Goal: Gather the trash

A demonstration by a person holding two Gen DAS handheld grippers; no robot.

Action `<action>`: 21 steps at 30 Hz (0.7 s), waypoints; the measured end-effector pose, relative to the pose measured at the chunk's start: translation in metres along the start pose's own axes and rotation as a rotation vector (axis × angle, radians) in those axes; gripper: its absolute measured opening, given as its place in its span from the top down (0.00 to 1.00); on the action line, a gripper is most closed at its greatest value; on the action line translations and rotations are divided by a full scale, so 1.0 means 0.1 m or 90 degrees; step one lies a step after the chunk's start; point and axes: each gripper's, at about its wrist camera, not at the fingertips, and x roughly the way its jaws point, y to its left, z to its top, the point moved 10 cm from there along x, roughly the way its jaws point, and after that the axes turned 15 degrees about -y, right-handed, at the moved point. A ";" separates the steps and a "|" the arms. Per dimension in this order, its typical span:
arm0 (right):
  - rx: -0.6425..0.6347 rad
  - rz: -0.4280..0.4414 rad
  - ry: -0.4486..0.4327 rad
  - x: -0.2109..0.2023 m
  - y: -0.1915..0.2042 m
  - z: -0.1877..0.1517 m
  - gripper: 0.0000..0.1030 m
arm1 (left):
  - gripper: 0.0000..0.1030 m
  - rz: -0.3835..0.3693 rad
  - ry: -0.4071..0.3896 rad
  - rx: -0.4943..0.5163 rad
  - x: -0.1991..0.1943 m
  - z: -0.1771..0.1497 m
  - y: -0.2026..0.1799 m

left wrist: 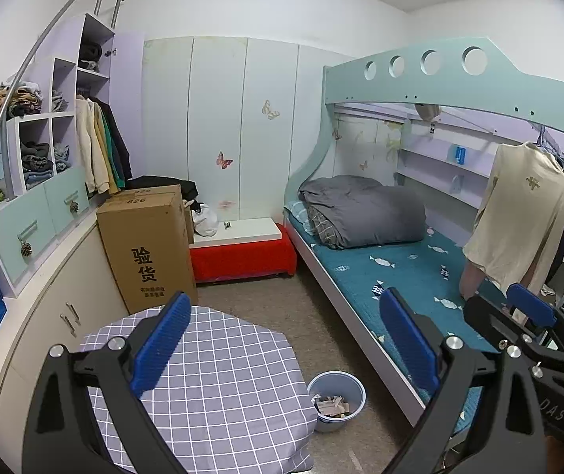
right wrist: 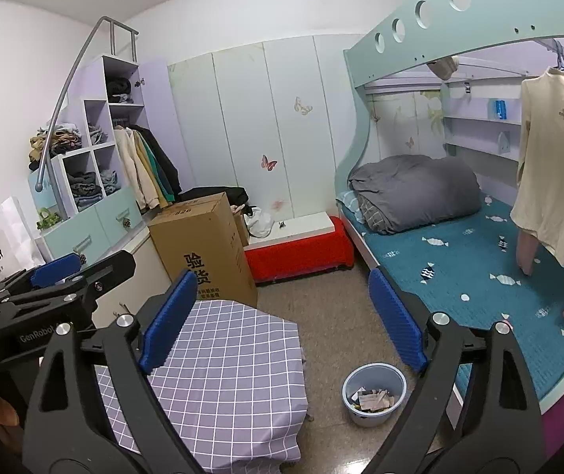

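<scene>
A pale blue waste bin (left wrist: 333,423) (right wrist: 373,418) stands on the floor between the bed and a small table, with paper scraps (left wrist: 331,405) (right wrist: 375,397) inside it. My left gripper (left wrist: 285,316) is open above the table's right edge, nothing between its blue pads (left wrist: 159,343). My right gripper (right wrist: 282,290) is open too and holds nothing; its pads (right wrist: 396,316) frame the floor beyond the bin. Each gripper shows at the edge of the other's view: the right gripper (left wrist: 527,310), the left gripper (right wrist: 57,266). Both hang well above and short of the bin.
A table under a lilac checked cloth (left wrist: 219,379) (right wrist: 234,355) fills the near left. Behind it stand a tall cardboard box (left wrist: 147,245) (right wrist: 203,245) and a red bench (left wrist: 242,256). The bunk bed (left wrist: 408,272) carries a grey quilt (left wrist: 365,209); a cream shirt (left wrist: 519,217) hangs at right.
</scene>
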 end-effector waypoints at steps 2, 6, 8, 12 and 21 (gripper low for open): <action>0.000 0.000 -0.002 0.00 0.00 0.02 0.15 | 0.08 0.002 -0.001 0.003 0.01 0.01 -0.01; 0.000 -0.001 -0.002 0.00 0.00 0.03 0.15 | 0.08 0.002 -0.005 0.005 0.01 0.03 -0.05; 0.000 -0.002 -0.002 -0.01 -0.02 0.04 0.15 | 0.08 0.001 -0.005 0.005 0.01 0.03 -0.05; 0.001 -0.004 0.001 -0.02 -0.05 0.04 0.14 | 0.08 0.002 -0.006 0.005 0.02 0.04 -0.07; 0.006 -0.007 0.008 -0.02 -0.14 0.04 0.14 | 0.08 -0.005 -0.007 0.010 0.07 0.05 -0.19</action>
